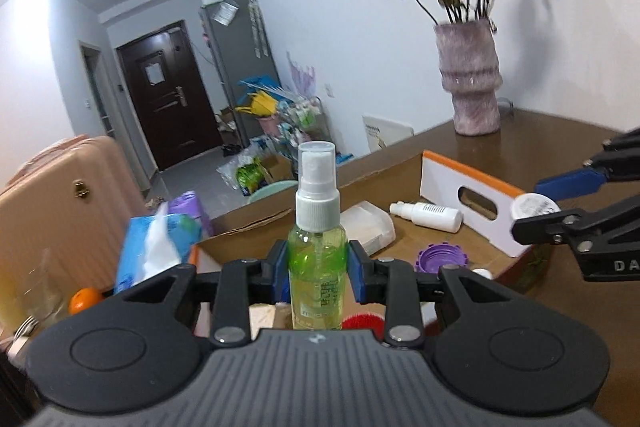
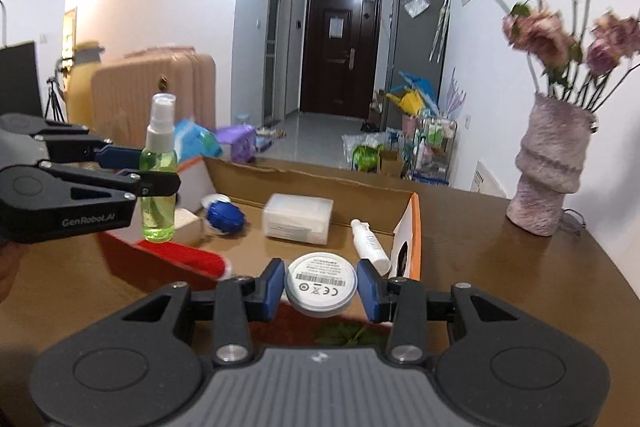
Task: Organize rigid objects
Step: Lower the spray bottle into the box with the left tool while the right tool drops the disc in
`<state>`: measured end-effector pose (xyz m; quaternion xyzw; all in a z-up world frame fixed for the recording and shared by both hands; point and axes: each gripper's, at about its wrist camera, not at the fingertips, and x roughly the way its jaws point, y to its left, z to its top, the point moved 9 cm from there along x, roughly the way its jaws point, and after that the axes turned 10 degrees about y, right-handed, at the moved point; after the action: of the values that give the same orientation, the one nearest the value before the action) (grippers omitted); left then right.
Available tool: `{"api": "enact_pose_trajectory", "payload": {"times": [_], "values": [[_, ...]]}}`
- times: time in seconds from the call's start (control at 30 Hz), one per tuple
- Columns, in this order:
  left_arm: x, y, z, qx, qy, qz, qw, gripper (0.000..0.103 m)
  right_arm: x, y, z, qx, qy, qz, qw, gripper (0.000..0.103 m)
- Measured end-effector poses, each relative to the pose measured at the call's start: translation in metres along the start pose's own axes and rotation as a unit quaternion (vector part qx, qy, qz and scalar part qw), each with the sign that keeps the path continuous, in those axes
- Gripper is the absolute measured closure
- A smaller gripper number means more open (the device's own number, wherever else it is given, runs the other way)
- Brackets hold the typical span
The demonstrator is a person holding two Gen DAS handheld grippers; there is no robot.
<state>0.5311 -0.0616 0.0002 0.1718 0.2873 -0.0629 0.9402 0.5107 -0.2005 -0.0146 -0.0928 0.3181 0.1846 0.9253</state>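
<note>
My left gripper [image 1: 318, 269] is shut on a green spray bottle [image 1: 318, 251] with a white pump, held upright above the near left part of an open cardboard box [image 1: 360, 175]. It also shows in the right wrist view [image 2: 158, 163]. My right gripper [image 2: 320, 289] is shut on a round white disc [image 2: 320, 283] with a printed label, held above the box's near right edge; the disc shows in the left wrist view [image 1: 532, 207]. In the box lie a white spray bottle [image 2: 370, 242], a clear plastic case [image 2: 299, 217], a blue ball [image 2: 224, 215] and a purple cap [image 1: 442, 258].
A red brush [image 2: 188, 255] lies at the box's near edge. The box stands on a brown table [image 2: 500, 267], with a vase of dried flowers [image 2: 548, 167] at the far right. A tissue pack [image 1: 156, 243], an orange [image 1: 84, 299] and a pink suitcase [image 1: 60, 195] are to the left.
</note>
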Motion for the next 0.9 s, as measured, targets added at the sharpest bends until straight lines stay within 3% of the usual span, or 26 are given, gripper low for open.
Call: {"api": "enact_pose_trajectory", "payload": {"times": [0.23,0.3,0.37,0.4,0.53,0.6,0.77,0.9], "values": [[0.065,-0.010,0.011,0.063,0.038,-0.010,0.9972,0.071,0.065,-0.014,0.002,-0.021,0.043,-0.024,0.999,0.064],[0.074,-0.015,0.013,0.074,0.036,-0.027,0.9963,0.062,0.074,-0.017,0.003,-0.027,0.042,-0.035,0.998,0.063],[0.077,-0.017,0.019,0.068,0.013,-0.028,0.9972,0.042,0.078,-0.021,0.006,-0.021,0.025,-0.043,0.999,0.039],[0.078,-0.019,0.021,0.060,0.003,-0.031,0.9977,0.040,0.077,-0.023,0.007,-0.017,0.014,-0.044,0.999,0.034],[0.088,-0.023,0.019,0.023,-0.003,-0.069,0.9974,0.041,0.074,-0.027,0.005,-0.020,-0.002,-0.040,0.999,0.035],[0.089,-0.023,0.017,0.009,-0.008,-0.078,0.9969,0.054,0.074,-0.028,0.005,-0.011,-0.007,-0.035,0.999,0.035],[0.088,-0.016,0.016,-0.017,-0.001,-0.100,0.9948,0.052,0.080,-0.026,0.002,-0.013,-0.006,-0.037,0.999,0.035],[0.089,-0.014,0.017,-0.025,0.004,-0.098,0.9949,0.052,0.083,-0.025,0.001,-0.010,-0.002,-0.034,0.999,0.035]]}}
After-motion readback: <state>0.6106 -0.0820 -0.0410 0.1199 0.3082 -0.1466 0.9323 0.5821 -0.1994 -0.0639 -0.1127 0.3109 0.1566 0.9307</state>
